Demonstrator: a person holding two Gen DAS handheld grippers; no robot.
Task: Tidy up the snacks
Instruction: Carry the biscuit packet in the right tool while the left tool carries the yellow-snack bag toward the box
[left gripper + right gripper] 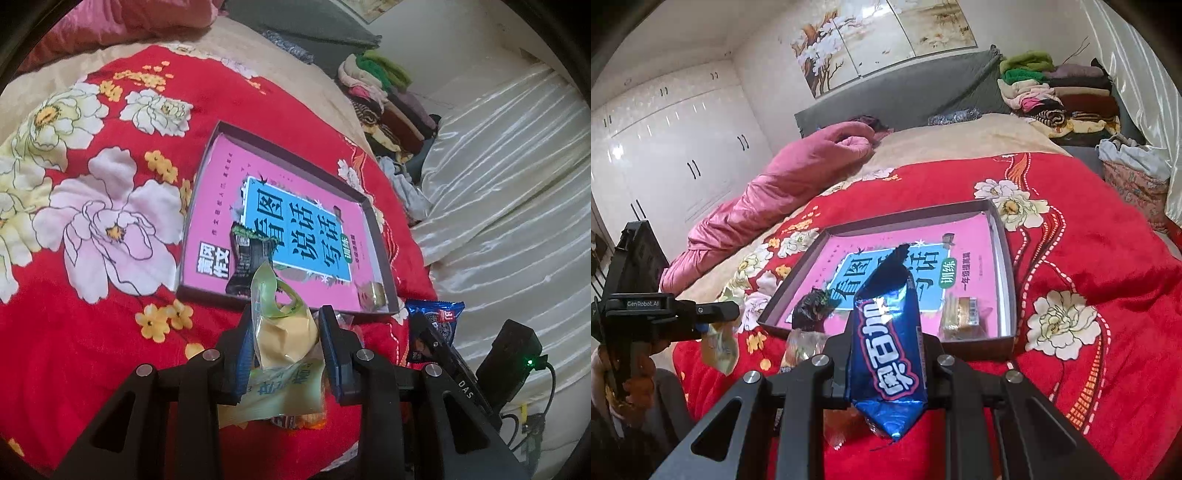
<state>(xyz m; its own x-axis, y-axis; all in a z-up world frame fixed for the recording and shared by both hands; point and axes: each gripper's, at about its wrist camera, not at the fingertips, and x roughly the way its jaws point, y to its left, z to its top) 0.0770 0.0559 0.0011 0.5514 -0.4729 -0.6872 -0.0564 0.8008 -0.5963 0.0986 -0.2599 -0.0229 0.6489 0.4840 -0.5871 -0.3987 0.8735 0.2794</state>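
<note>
Readable markings are as follows. The left gripper point(713, 325), seen at the left edge of the right wrist view, bears the white label "GenRobot.AI" on its black body. The right gripper point(424, 332), seen to the right of the left tongs, bears the white letters "DAS" on its black arm. The blue snack packet point(886, 354) clamped between the right tongs carries large white Chinese characters outlined in red and blue, reading "奥利奥". The pink book cover point(295, 229) lying in the shallow box point(380, 254) ahead of both tongs shows large black characters "看图说话写话" on a blue panel, and "训练" on a green badge.
</note>
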